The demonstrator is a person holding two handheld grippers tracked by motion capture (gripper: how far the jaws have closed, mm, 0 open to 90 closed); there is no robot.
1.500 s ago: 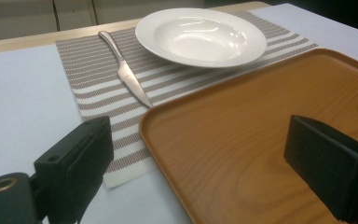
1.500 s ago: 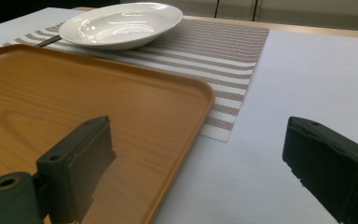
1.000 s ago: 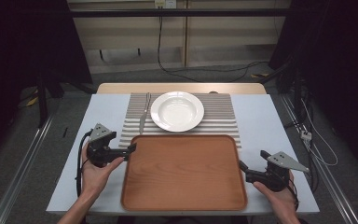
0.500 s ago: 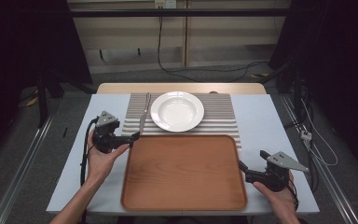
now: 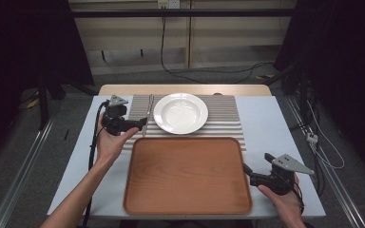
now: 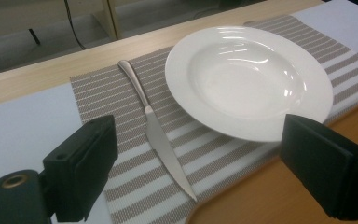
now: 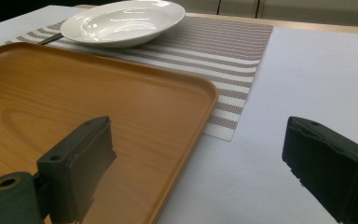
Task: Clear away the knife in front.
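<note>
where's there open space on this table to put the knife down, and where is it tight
The wooden tray is bare throughout. So is the white tabletop right of the striped placemat. Tightest: the knife lies close beside the white plate, its tip near the tray's corner, with the left gripper over it.

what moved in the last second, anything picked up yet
The left gripper moved forward from beside the tray up to the knife on the striped placemat, jaws open, nothing gripped yet. The right gripper, plate, knife and tray stayed put.
</note>
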